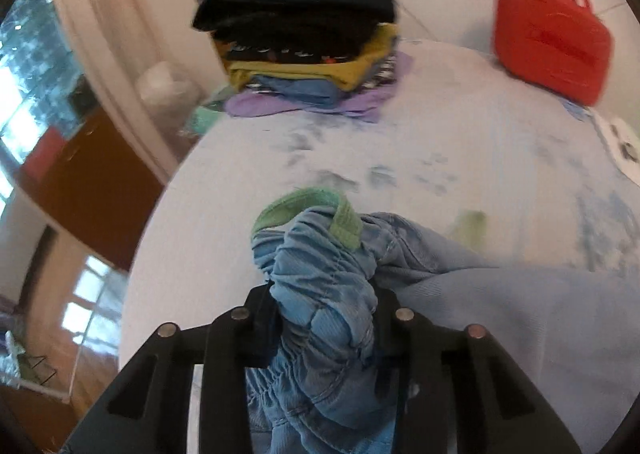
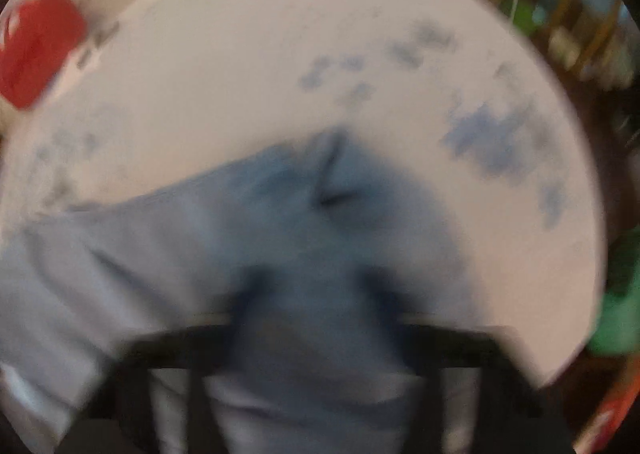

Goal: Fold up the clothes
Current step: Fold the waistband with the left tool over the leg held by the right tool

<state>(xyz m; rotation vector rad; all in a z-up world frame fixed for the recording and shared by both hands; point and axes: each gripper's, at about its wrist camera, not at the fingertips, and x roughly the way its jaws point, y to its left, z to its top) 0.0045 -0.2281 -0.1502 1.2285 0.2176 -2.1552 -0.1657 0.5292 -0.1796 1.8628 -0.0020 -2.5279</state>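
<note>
Left gripper (image 1: 324,318) pinching the gathered waistband of light-blue trousers (image 1: 320,278), green drawstring (image 1: 316,210) looping ahead, right gripper (image 2: 316,294), blurred, clamped on the same cloth, bed (image 1: 460,142) beneath, folded stack (image 1: 304,38) at its far edge.

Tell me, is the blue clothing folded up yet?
Not yet. The blue garment is bunched and wrinkled in the left tool, not flat; the right tool grips another part. The folded pile sits apart.

Left tool (image 1: 324,318) clamped on blue garment (image 1: 320,294) (green drawstring (image 1: 304,210)).
</note>
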